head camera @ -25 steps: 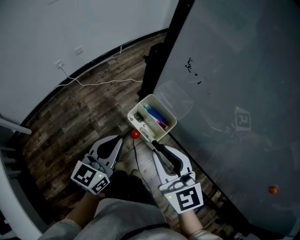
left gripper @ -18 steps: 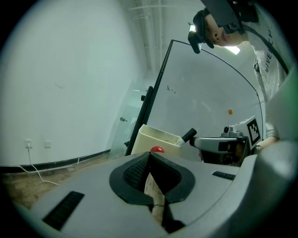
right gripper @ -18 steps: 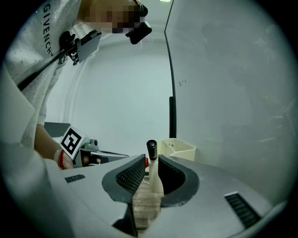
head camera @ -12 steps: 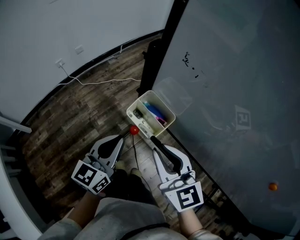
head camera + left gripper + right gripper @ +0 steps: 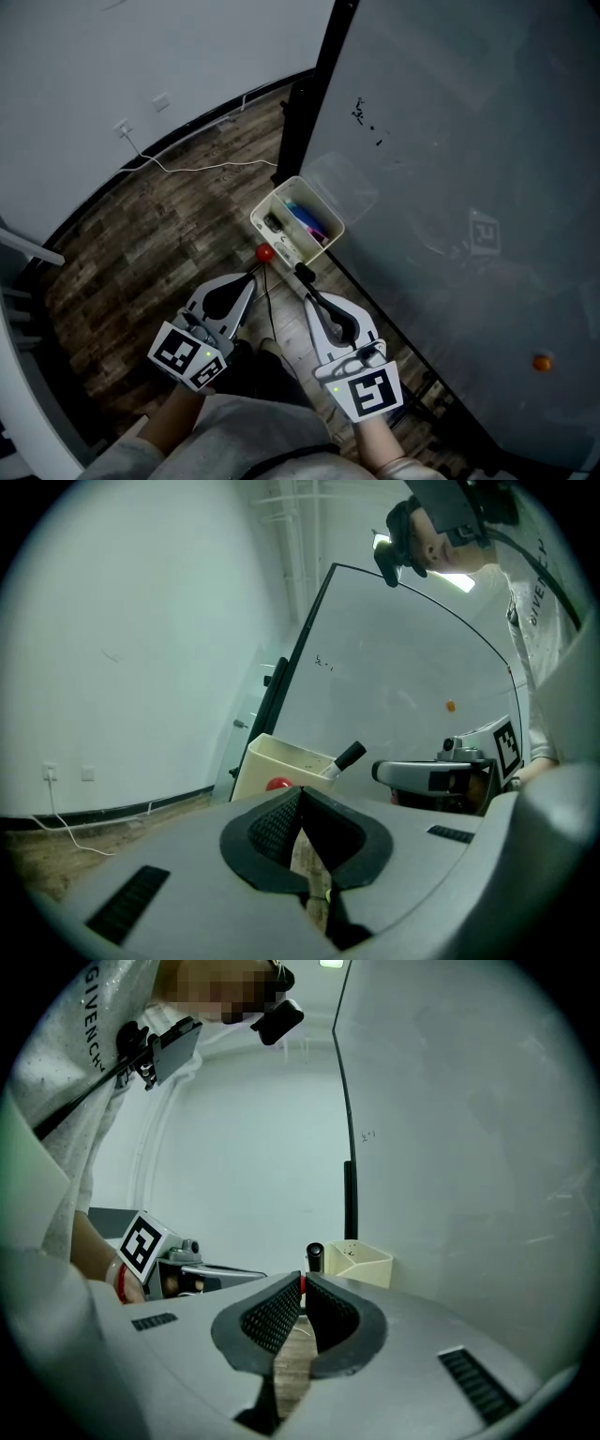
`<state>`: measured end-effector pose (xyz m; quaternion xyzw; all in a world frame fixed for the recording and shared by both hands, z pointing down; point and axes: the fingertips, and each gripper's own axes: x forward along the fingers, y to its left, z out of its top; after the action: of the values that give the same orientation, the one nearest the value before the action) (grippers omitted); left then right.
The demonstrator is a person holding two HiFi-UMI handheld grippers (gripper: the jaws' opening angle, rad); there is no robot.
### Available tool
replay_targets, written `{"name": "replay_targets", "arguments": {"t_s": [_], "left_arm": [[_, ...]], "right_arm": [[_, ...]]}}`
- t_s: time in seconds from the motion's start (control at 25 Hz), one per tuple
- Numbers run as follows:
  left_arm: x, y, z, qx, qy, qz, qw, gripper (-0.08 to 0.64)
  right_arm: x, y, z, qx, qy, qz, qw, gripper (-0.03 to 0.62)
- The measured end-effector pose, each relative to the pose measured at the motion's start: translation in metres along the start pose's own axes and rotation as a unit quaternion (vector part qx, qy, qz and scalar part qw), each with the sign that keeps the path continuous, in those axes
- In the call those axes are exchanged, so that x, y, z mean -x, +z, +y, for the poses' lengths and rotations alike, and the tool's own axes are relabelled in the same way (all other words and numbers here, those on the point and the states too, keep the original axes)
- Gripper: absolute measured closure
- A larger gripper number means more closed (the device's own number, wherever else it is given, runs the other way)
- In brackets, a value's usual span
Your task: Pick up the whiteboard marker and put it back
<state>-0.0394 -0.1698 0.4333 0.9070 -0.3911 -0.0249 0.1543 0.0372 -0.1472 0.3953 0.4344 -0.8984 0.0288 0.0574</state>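
Observation:
A cream tray [image 5: 275, 199] hangs at the whiteboard's lower edge and holds blue and pink pens [image 5: 309, 223]. The whiteboard marker [image 5: 302, 272], with a white body and a black cap, leans at the tray's near corner with its cap up. It also shows in the gripper views as the marker [image 5: 349, 756] and the marker [image 5: 314, 1255]. My right gripper [image 5: 312, 295] points at it with its tips just short of the cap. Its jaws are closing to a thin slit, and I see nothing between the pads [image 5: 281, 1312]. My left gripper [image 5: 253, 275] is shut and empty.
A small red round thing [image 5: 265, 252] sits by the tray's near left side, just past my left gripper's tip. The whiteboard [image 5: 450, 141] fills the right side, with a black post [image 5: 314, 84] and an orange dot [image 5: 541, 362]. A white cable [image 5: 206, 167] lies on the wooden floor.
The right gripper's jaws have narrowed from a wide gap to a slit. The left gripper has slid forward toward the red thing and the tray.

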Motion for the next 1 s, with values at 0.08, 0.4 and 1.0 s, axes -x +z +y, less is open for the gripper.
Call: {"name": "replay_targets", "arguments": {"t_s": [0.08, 0.4, 1.0], "left_arm": [[0.001, 0.001, -0.007, -0.001, 0.000, -0.003, 1.0000, 0.545], [0.012, 0.000, -0.039, -0.008, -0.001, -0.013, 0.9999, 0.545], [0.057, 0.021, -0.071, -0.018, -0.048, -0.025, 0.9984, 0.545]], "right_arm": [[0.003, -0.002, 0.003, 0.003, 0.005, 0.003, 1.000, 0.568], [0.020, -0.004, 0.015, -0.013, 0.034, 0.001, 0.999, 0.572], [0.044, 0.024, 0.065, -0.015, 0.016, -0.024, 0.999, 0.573]]}}
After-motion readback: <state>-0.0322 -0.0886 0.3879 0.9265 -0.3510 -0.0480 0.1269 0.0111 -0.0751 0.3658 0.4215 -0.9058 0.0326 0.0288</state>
